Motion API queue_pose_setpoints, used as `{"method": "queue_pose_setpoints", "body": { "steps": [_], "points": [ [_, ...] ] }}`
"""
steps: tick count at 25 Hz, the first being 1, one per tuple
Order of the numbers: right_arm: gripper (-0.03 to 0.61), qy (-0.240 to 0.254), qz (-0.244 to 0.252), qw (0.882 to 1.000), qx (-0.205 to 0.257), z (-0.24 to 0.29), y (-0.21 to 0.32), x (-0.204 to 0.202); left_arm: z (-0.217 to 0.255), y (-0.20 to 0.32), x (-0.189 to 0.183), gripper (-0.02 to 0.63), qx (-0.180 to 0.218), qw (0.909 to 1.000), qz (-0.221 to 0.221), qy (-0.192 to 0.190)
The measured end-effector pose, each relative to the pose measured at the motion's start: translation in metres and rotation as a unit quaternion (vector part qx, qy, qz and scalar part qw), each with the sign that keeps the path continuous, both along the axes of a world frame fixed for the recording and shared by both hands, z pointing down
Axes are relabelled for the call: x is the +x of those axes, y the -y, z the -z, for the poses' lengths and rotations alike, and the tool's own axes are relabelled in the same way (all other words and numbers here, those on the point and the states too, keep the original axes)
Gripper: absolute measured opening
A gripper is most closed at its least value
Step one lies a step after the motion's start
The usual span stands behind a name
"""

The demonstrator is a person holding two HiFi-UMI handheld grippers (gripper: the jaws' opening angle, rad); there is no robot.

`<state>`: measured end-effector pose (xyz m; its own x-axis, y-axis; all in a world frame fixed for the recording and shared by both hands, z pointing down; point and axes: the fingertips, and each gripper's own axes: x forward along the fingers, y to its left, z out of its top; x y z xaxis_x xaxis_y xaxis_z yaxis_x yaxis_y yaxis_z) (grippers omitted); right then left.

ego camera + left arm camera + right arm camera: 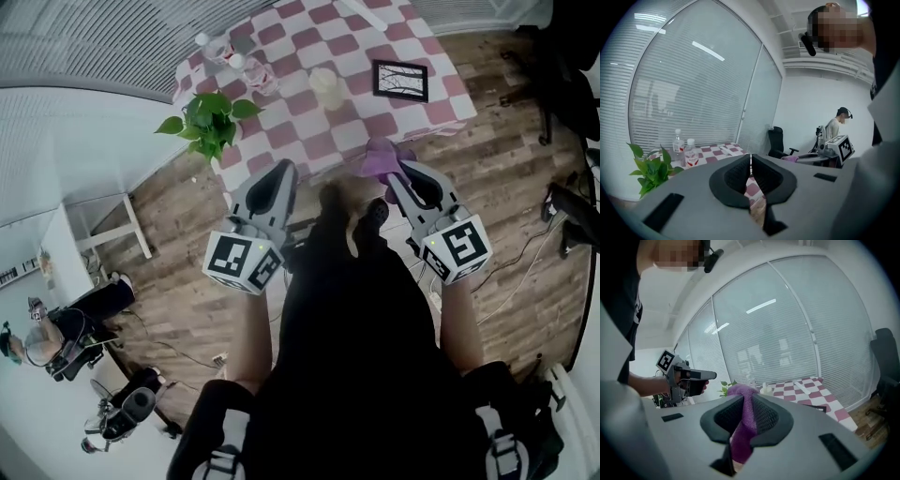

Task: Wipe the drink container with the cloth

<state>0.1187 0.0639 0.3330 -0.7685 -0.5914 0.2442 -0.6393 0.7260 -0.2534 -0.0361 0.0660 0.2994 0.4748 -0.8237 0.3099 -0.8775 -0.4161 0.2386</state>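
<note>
Reading labels: the two bottles (690, 152) wear red-and-white bands, but the print is too small to read.
Markers: each gripper's cube (242, 261) bears black-and-white square codes and no words.
Left gripper (751, 161): the jaws are pressed together with nothing between them. It is held in front of the body, short of the table, and touches nothing.
Right gripper (746, 401): the jaws pinch the cloth, with the pads tight on its folds. It sits beside the left gripper at about the same height.
Cloth (743, 427): purple. It is bunched into a lump above the pads, and a tail hangs below them. In the head view it sits over the near table edge.
Container (325, 86): pale and upright, perhaps a lidded cup, though it is too small to be sure. It stands mid-table between the bottles and the frame. It is well apart from both grippers, and the cloth is not on it.
Table (422, 56): covered in a pink-and-white check.
Plant (208, 117): leafy and green, at the table's near left corner, just beside the bottles.
Frame (400, 80): dark-edged, lying flat to the right of the container.
Background: a person (834, 129) stands by equipment at the far wall, near a black chair (777, 140).
</note>
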Motion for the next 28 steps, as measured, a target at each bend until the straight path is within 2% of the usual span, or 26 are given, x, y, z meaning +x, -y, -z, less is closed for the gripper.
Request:
{"method": "queue_pose_setpoints", "body": {
  "steps": [4, 18, 19, 20, 21, 24, 28],
  "points": [
    [0.066, -0.005, 0.007, 1.000, -0.001, -0.004, 0.009, -0.011, -0.011, 0.008, -0.008, 0.037, -0.009, 0.9999, 0.001, 0.005],
    [0.066, -0.053, -0.047, 0.997, 0.017, 0.014, 0.059, -0.031, -0.029, 0.093, -0.004, 0.043, 0.006, 0.9953, -0.093, -0.023],
    [0.066, -0.057, -0.051, 0.997, 0.018, 0.013, 0.063, -0.033, -0.033, 0.097, -0.004, 0.067, 0.004, 0.9943, -0.104, -0.025],
    [0.066, -0.060, -0.056, 0.996, 0.019, 0.012, 0.067, -0.035, -0.037, 0.102, -0.003, 0.121, 0.002, 0.9929, -0.115, -0.028],
    [0.067, -0.063, -0.062, 0.996, 0.019, 0.010, 0.071, -0.036, -0.042, 0.106, -0.003, 0.138, -0.002, 0.9915, -0.127, -0.030],
    [0.067, -0.068, -0.084, 0.994, 0.015, 0.005, 0.078, -0.037, -0.059, 0.116, -0.002, 0.148, -0.015, 0.9881, -0.151, -0.022],
    [0.067, -0.067, -0.091, 0.994, 0.006, 0.000, 0.086, -0.037, -0.077, 0.128, 0.002, 0.193, -0.023, 0.9858, -0.166, 0.006]
  ]
}}
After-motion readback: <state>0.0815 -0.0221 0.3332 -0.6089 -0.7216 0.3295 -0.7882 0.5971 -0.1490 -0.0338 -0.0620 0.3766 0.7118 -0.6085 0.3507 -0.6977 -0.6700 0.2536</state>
